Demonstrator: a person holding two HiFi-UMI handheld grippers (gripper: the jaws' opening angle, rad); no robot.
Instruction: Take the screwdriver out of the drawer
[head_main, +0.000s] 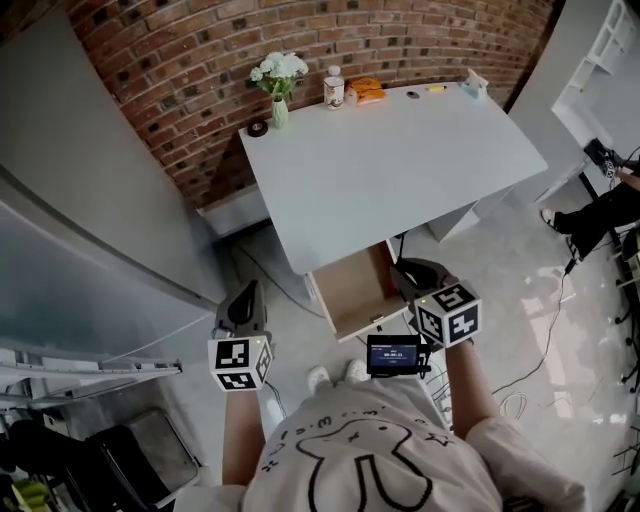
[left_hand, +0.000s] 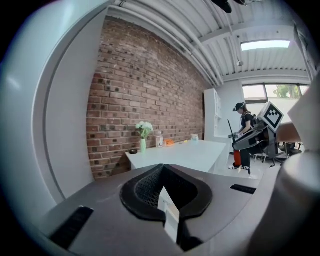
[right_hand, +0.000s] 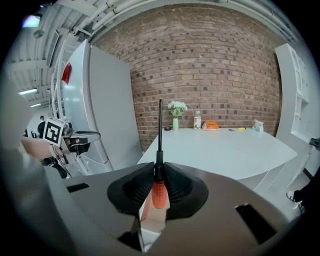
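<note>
My right gripper is shut on a screwdriver with an orange handle. Its black shaft sticks out past the jaws toward the brick wall. In the head view this gripper hangs just right of the open wooden drawer under the white table; the screwdriver does not show there. My left gripper has its pads together with nothing between them. It is held left of the drawer, over the floor.
At the table's back edge stand a vase of white flowers, a bottle, an orange item and a small black ring. A grey cabinet is on the left. A seated person's leg and floor cables are on the right.
</note>
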